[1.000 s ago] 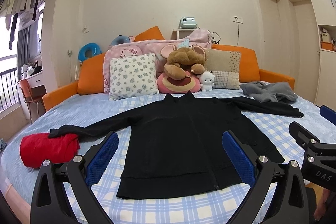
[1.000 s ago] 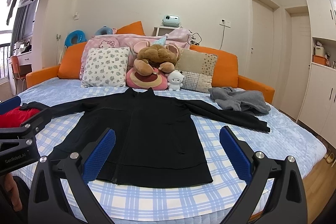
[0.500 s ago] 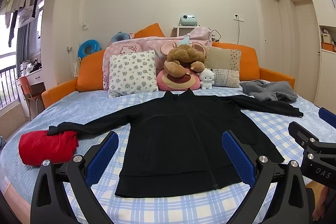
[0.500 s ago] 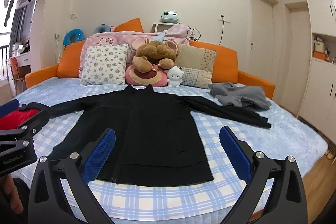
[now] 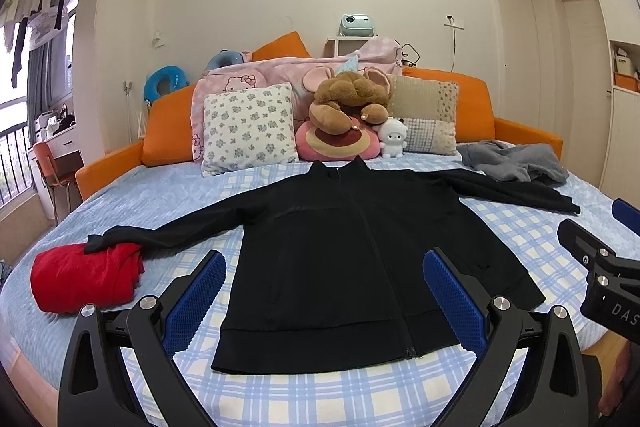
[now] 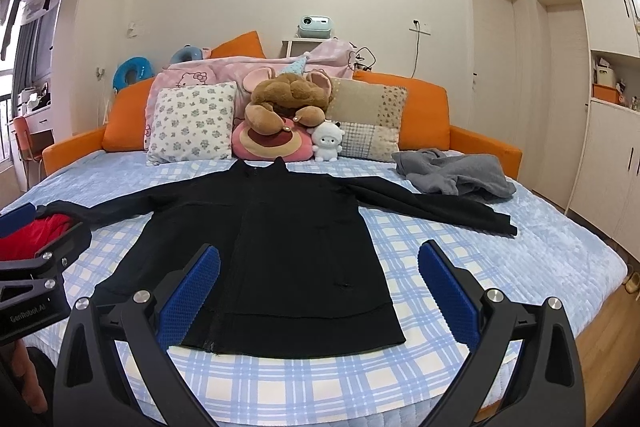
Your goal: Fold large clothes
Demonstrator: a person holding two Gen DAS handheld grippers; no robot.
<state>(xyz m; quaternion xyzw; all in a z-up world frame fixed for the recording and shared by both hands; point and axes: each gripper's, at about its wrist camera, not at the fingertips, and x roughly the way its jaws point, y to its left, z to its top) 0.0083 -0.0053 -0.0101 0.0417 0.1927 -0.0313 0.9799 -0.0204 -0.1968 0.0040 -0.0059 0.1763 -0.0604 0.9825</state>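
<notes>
On bed [image 5: 168,195], near front edge: black jacket [image 5: 360,247] spread flat, sleeves out, nothing folded yet. Left gripper [image 5: 324,297] and right gripper [image 6: 318,293] wide, empty, above hem.

1. The jacket [image 5: 352,251] at the frame's centre is plain black.
2. The bedspread [image 5: 320,395] beneath it is light blue and white plaid.
3. The bundle [image 5: 80,279] at lower left is red.
4. The garment [image 5: 516,163] at right is grey.
5. The pillow [image 5: 248,127] at upper centre is white with small grey-blue flowers.
6. The headboard [image 5: 472,107] is orange.
7. Both grippers' pads [image 6: 188,291] are blue.
</notes>
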